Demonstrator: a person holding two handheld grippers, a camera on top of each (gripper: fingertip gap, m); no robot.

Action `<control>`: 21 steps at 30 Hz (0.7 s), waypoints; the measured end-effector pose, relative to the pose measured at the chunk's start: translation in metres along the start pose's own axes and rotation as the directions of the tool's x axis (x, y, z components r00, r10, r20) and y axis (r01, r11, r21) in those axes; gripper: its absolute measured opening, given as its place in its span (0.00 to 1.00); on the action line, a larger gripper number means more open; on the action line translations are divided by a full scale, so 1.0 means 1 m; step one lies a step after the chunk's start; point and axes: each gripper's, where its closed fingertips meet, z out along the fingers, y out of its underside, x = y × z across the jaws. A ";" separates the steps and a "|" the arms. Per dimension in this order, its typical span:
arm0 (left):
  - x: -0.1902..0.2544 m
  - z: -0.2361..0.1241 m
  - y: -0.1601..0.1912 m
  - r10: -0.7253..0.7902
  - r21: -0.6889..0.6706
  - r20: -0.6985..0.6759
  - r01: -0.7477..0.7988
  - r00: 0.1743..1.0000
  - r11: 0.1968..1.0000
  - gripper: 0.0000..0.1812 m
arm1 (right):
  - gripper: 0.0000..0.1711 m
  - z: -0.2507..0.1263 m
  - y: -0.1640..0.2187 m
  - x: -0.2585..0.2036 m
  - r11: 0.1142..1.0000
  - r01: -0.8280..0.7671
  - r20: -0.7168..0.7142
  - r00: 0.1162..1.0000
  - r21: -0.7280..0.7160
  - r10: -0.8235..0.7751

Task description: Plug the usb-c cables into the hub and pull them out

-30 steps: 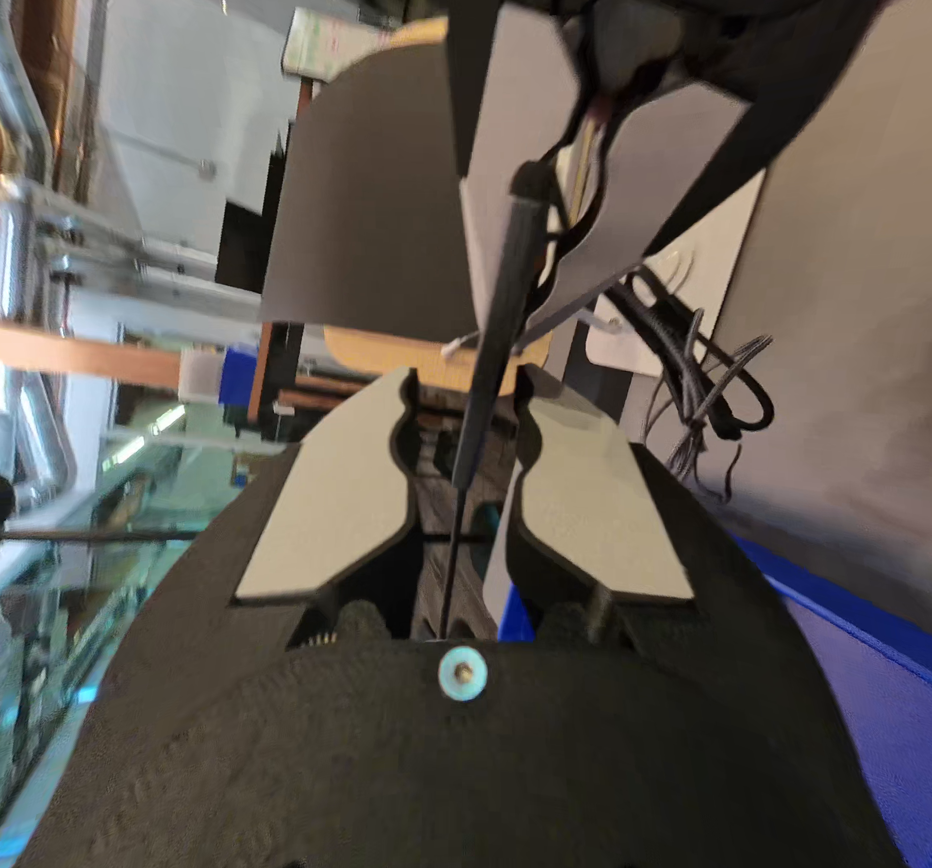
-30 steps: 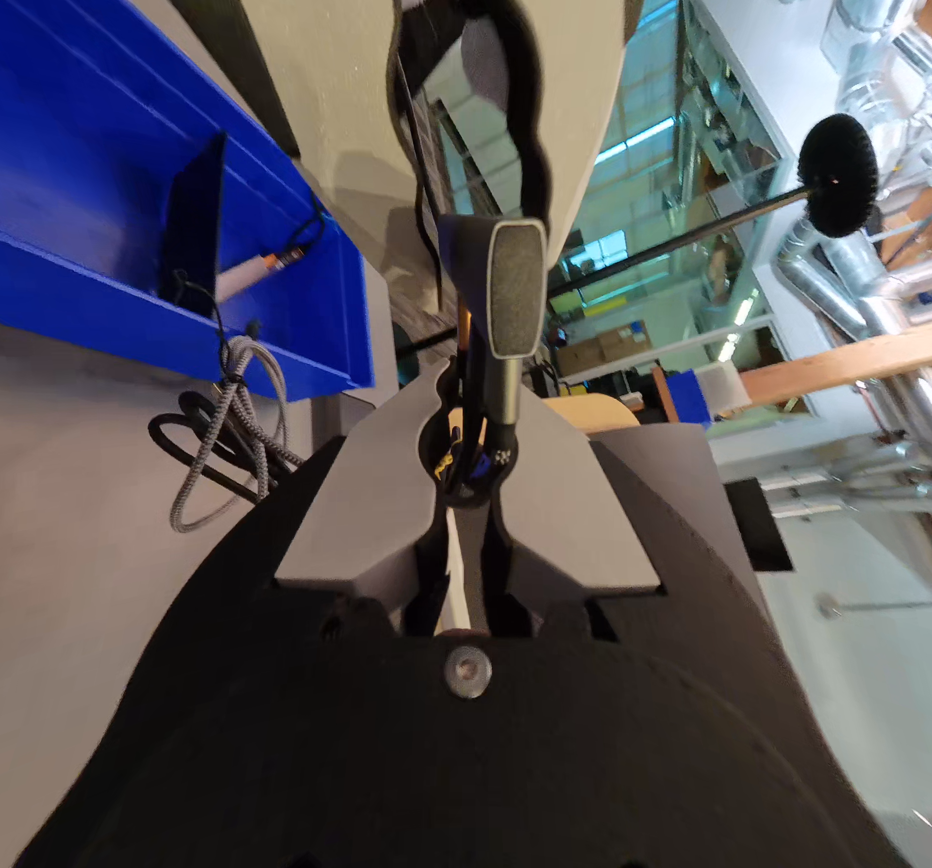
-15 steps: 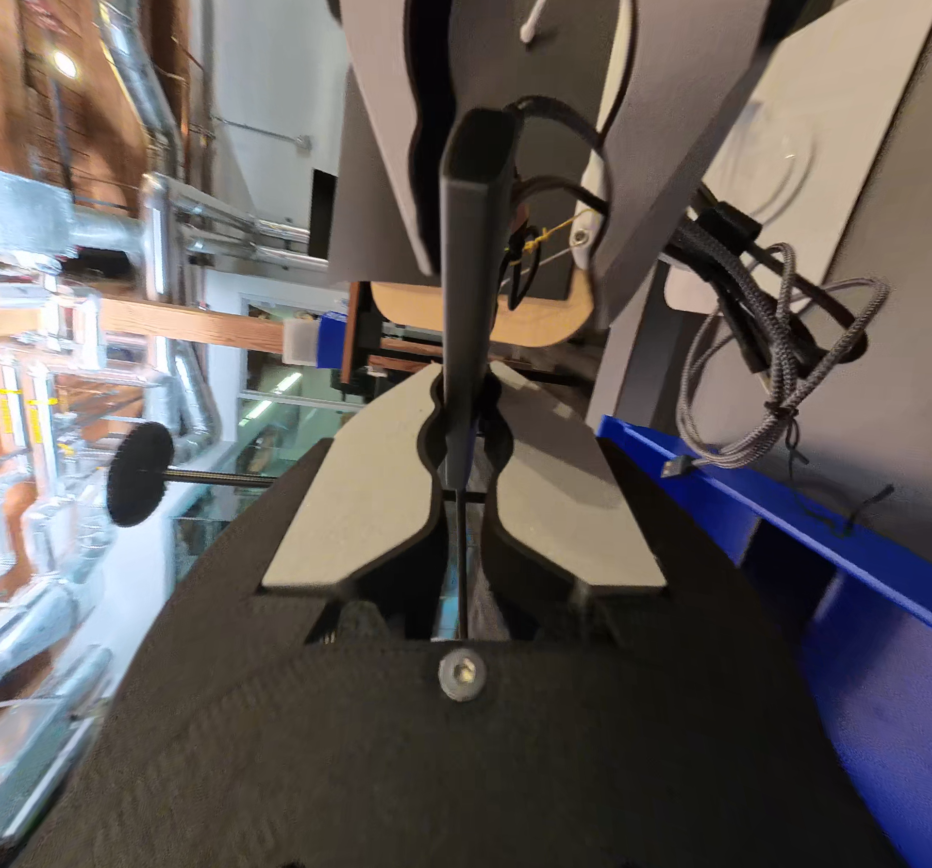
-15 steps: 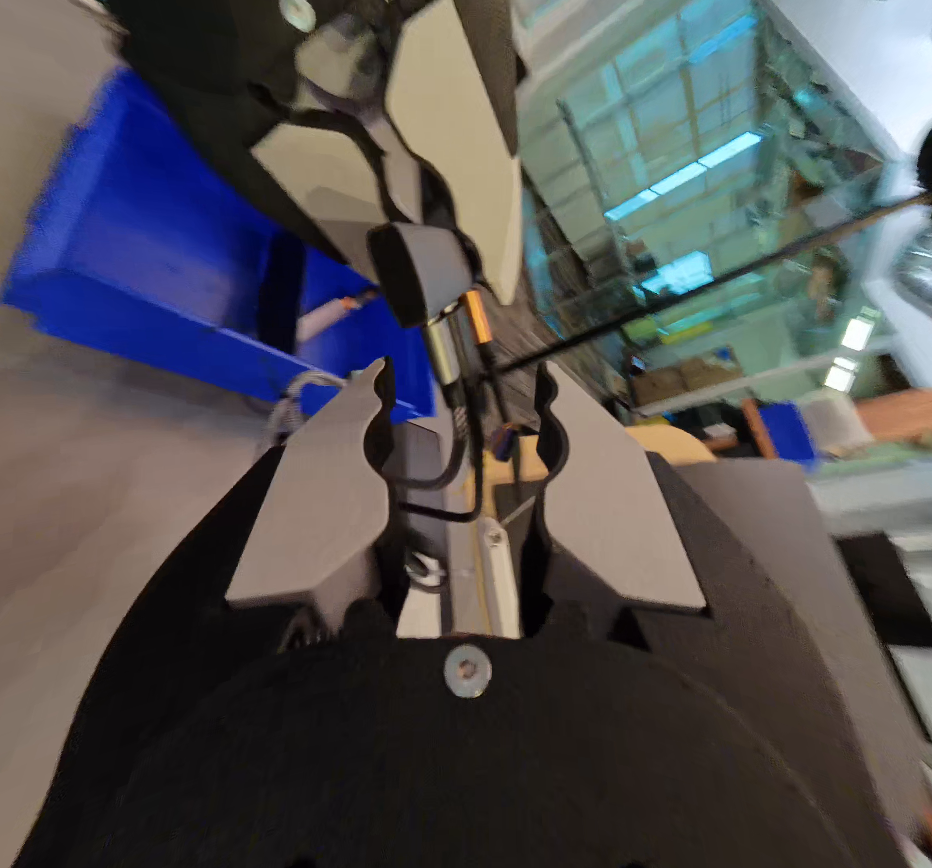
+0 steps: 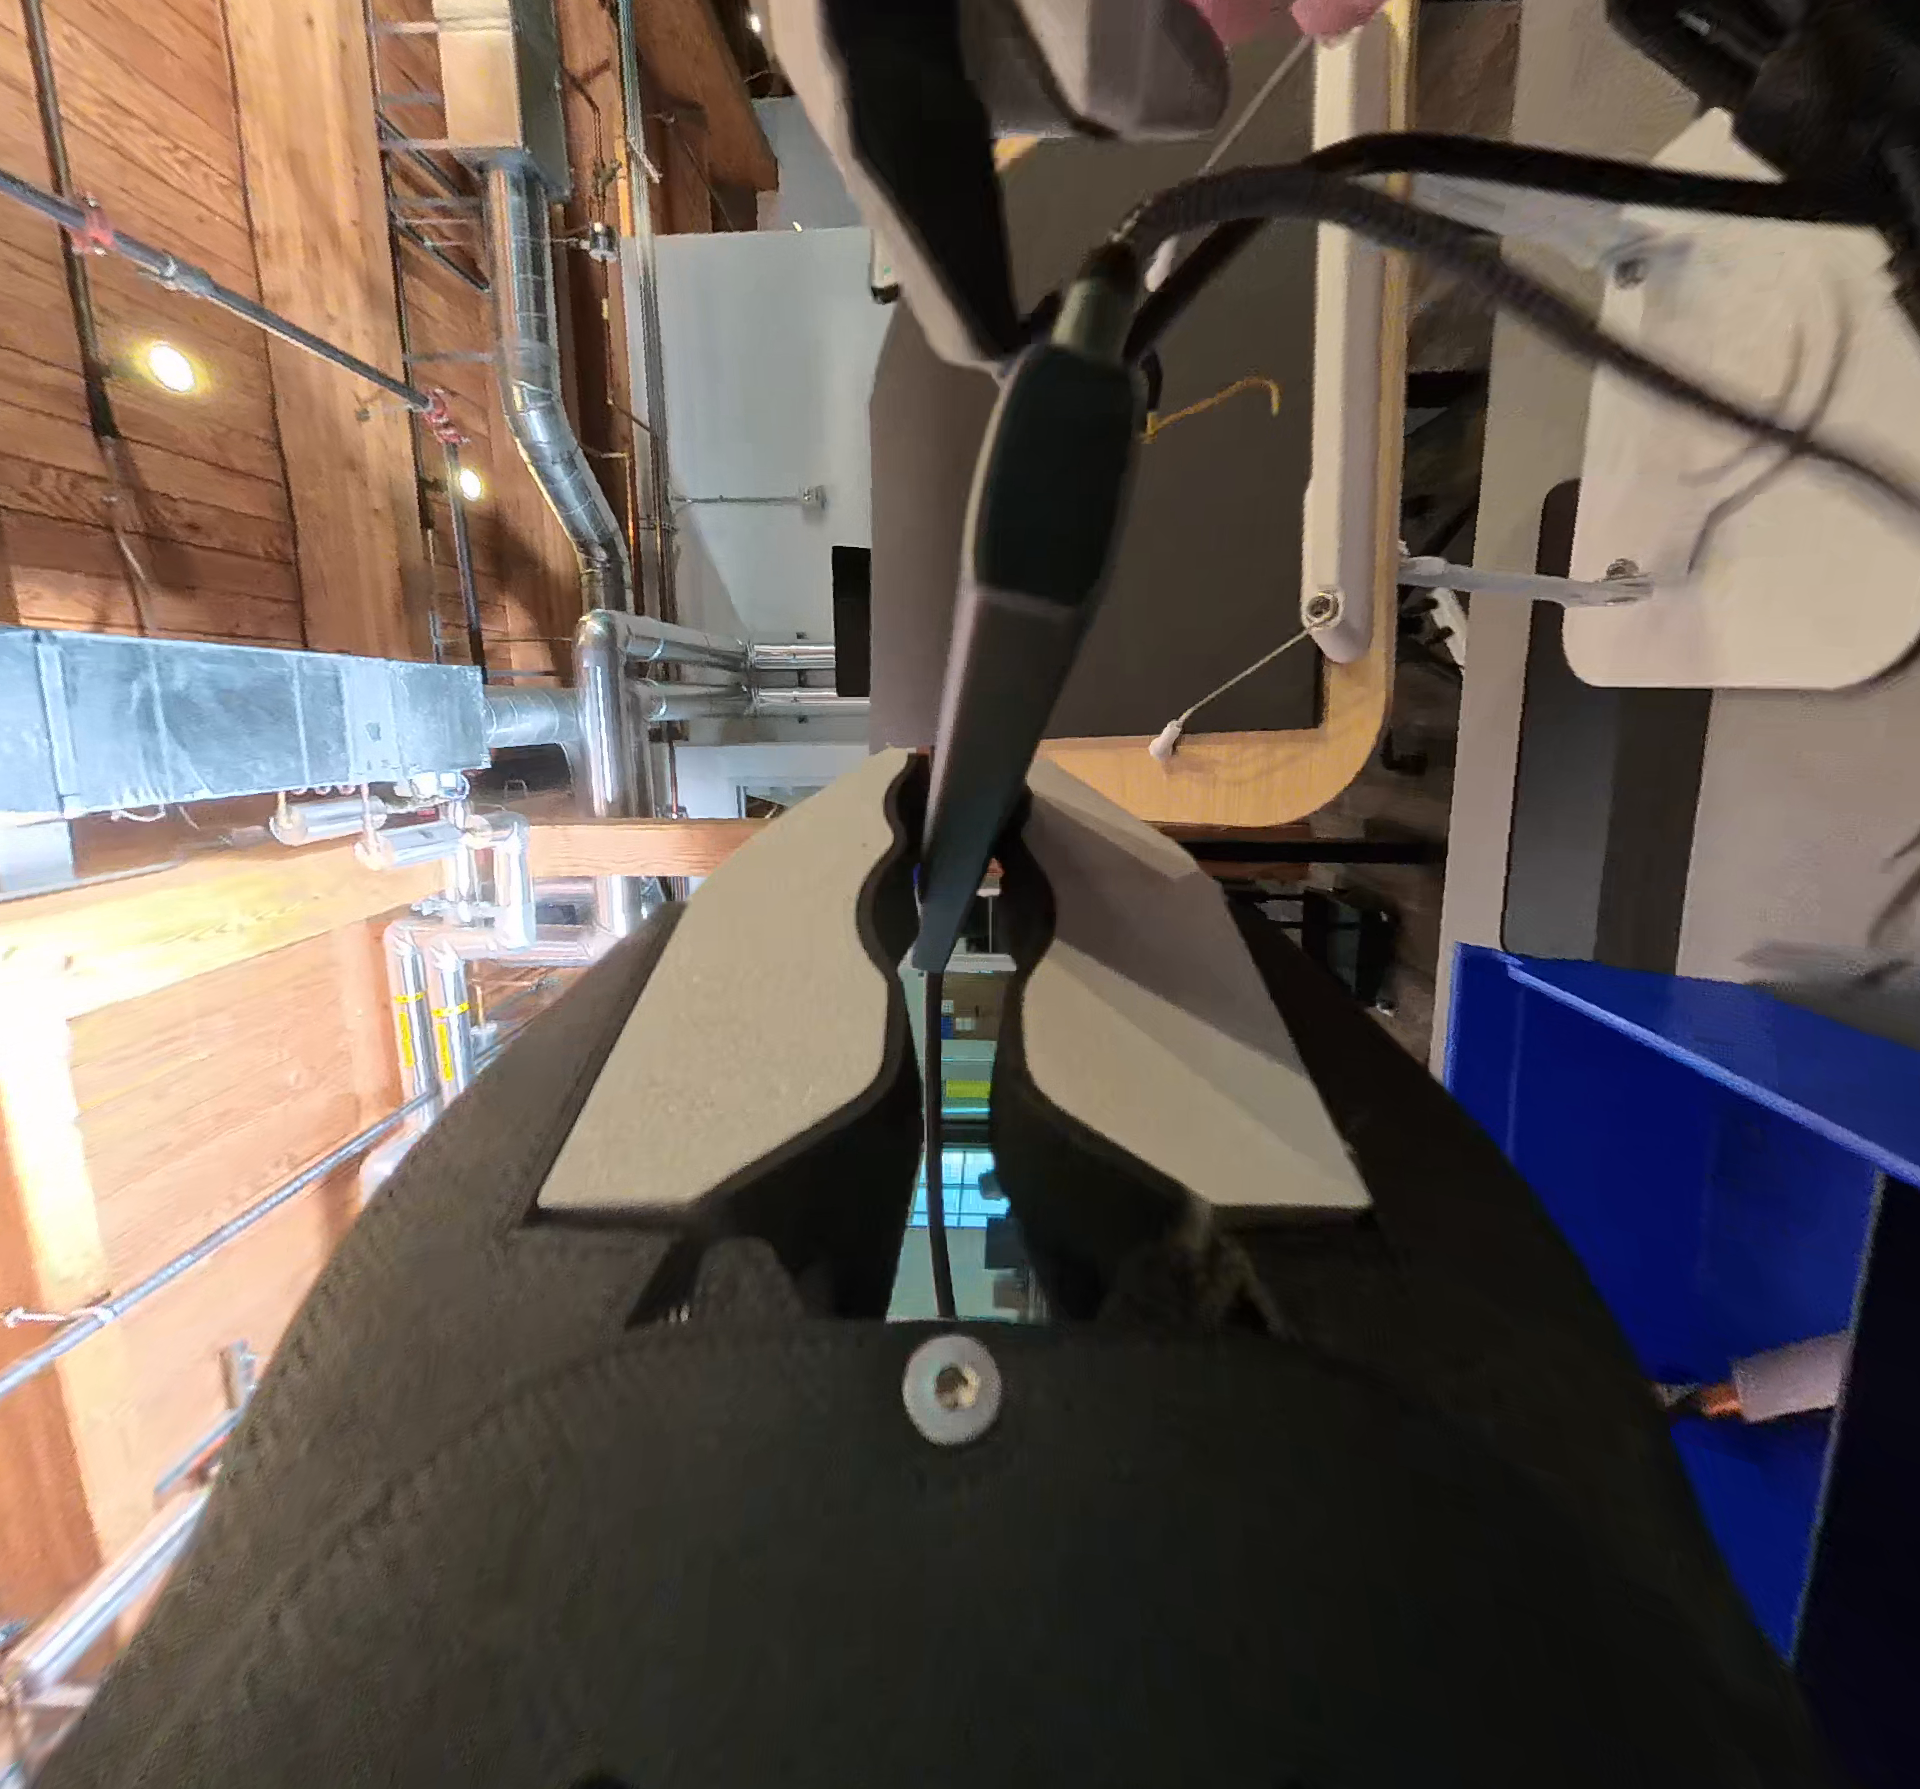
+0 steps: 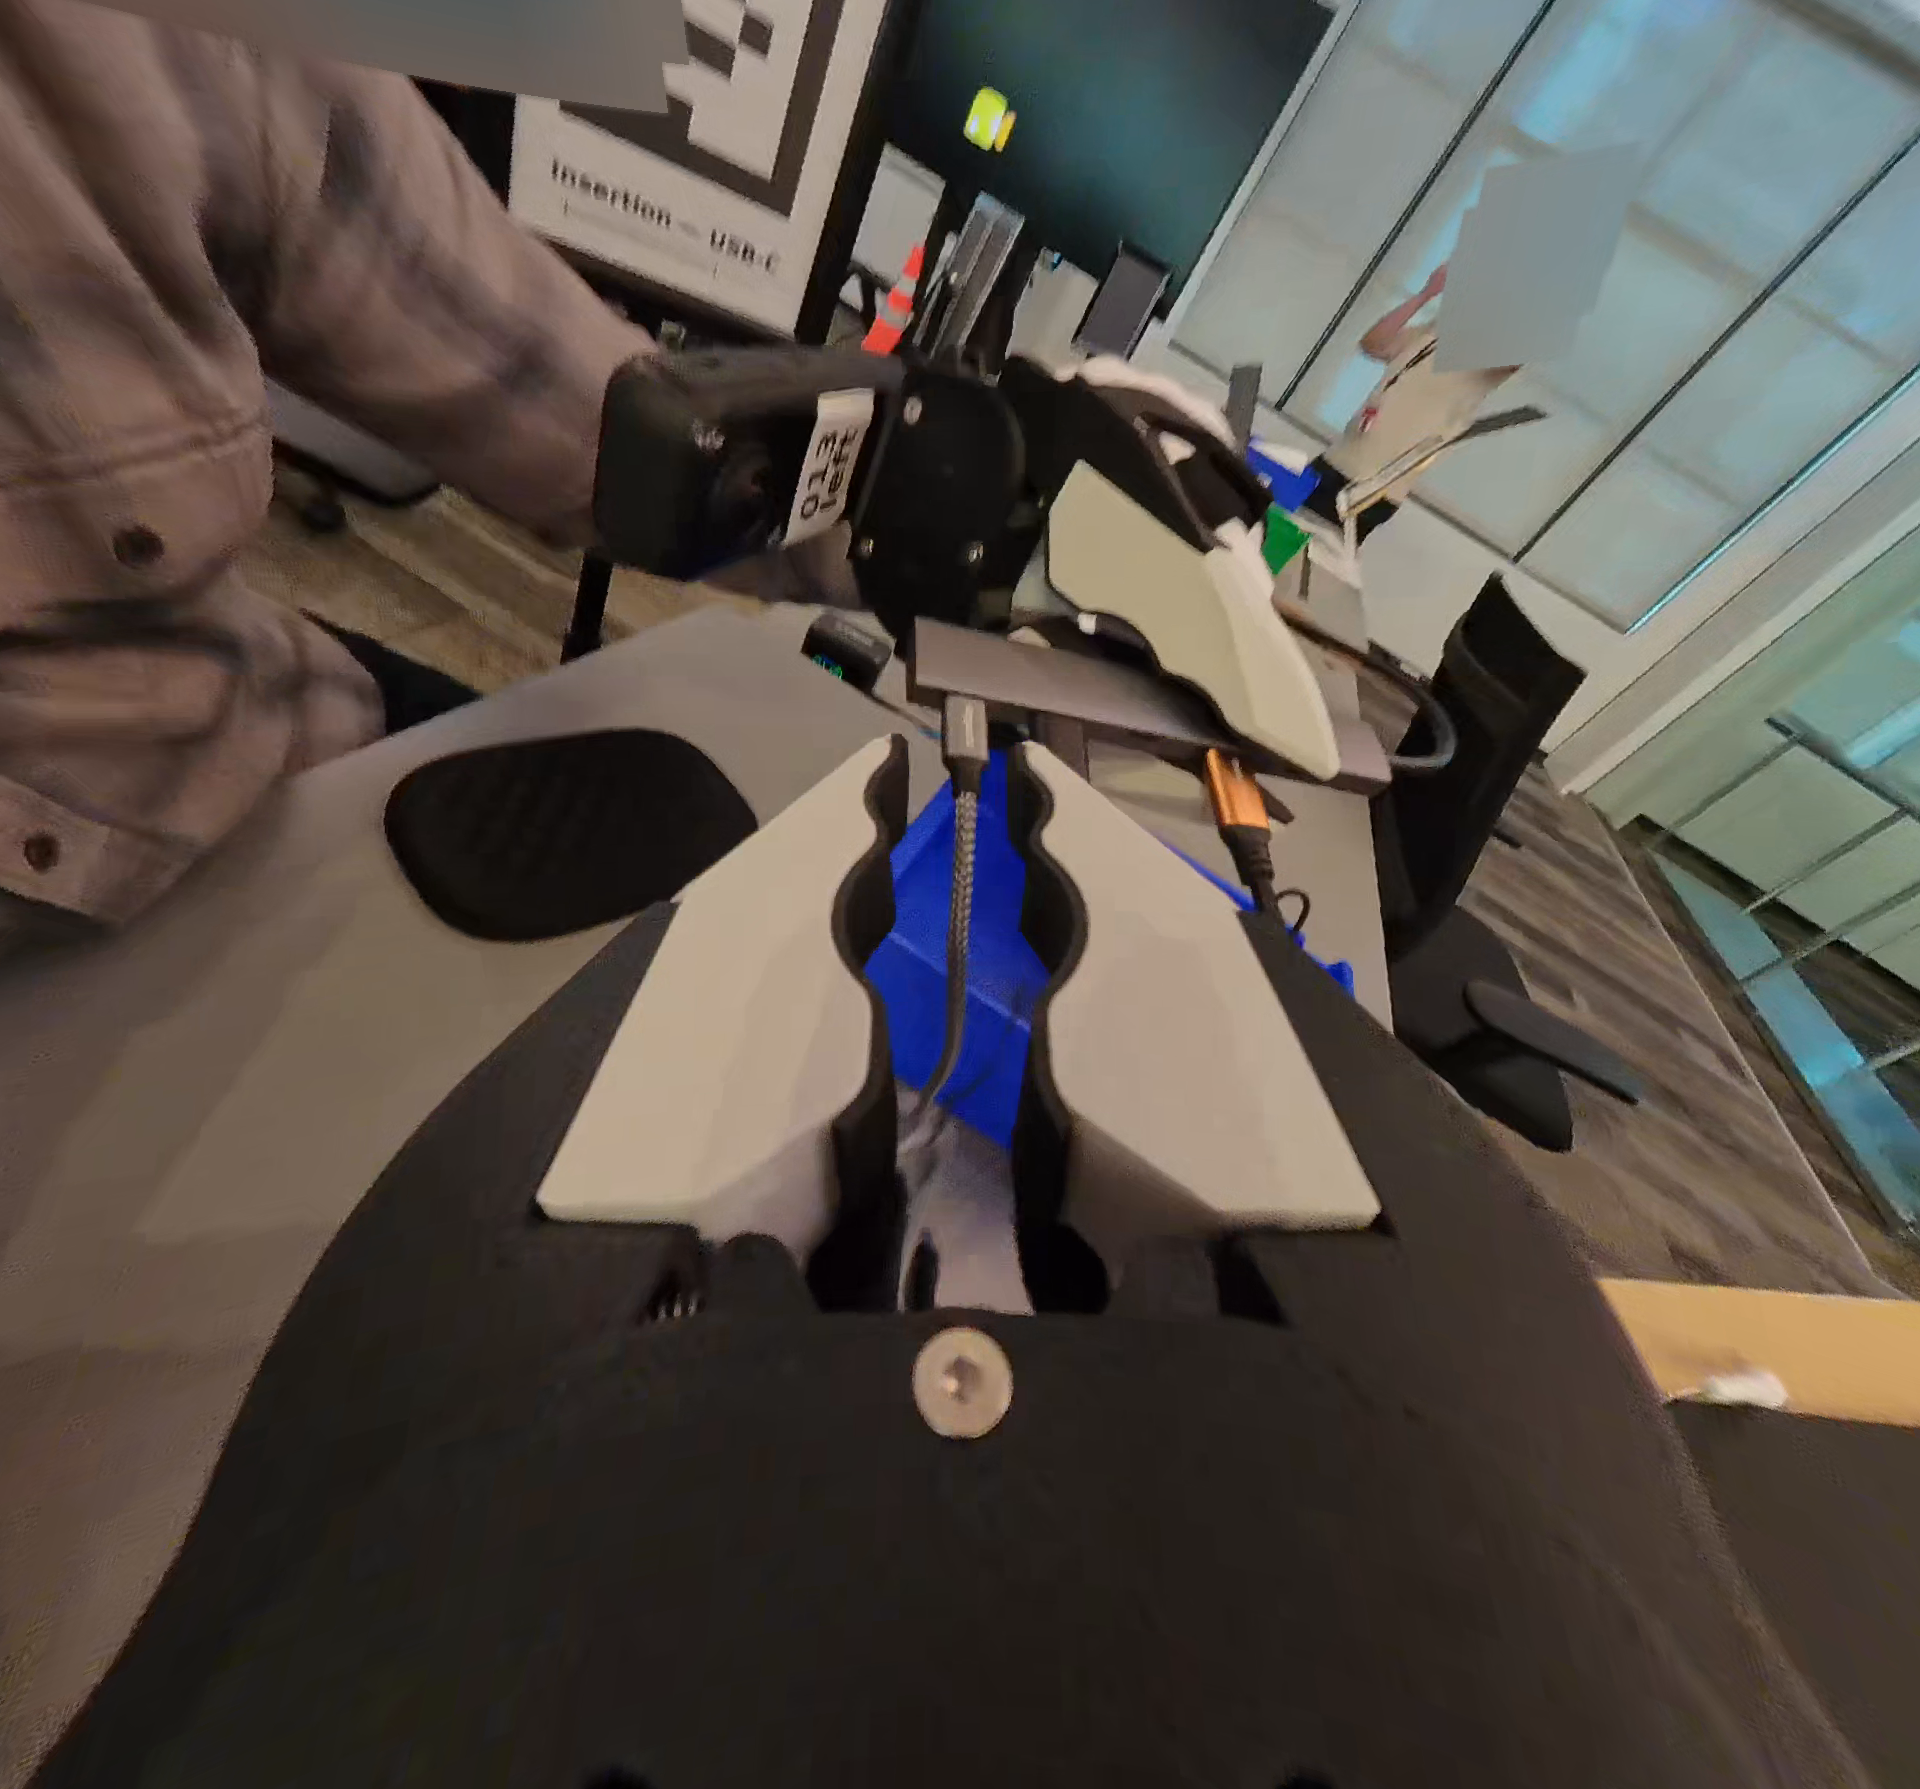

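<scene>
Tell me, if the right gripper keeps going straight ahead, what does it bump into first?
Probably the grey plug of the braided cable running between the right gripper's open fingers, then the hub it plugs into. Depth is hard to judge here.

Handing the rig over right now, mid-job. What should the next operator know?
Left gripper: jaws shut on the hub, held off the table.
Right gripper: jaws open around the grey braided cable, not clamping it, just short of its plug.
That cable and the orange-plug cable both sit in the hub's side, above the blue bin.
Done: plugging in, it appears. Left: grip each plug and pull it out.
</scene>
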 end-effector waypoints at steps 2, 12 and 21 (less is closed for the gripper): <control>-0.003 0.001 0.000 -0.023 0.000 0.024 0.023 0.999 1.000 0.06 | 0.09 0.002 -0.004 -0.003 1.000 -0.017 0.018 1.000 0.007 0.017; -0.015 0.008 0.006 -0.134 0.001 0.100 0.135 0.986 0.991 0.06 | 0.02 0.010 -0.009 0.014 0.970 -0.163 0.042 0.987 0.180 0.158; -0.015 0.014 0.015 -0.231 -0.004 0.179 0.235 0.956 0.972 0.06 | 0.04 0.005 -0.016 0.027 0.867 -0.350 0.147 0.937 0.354 0.318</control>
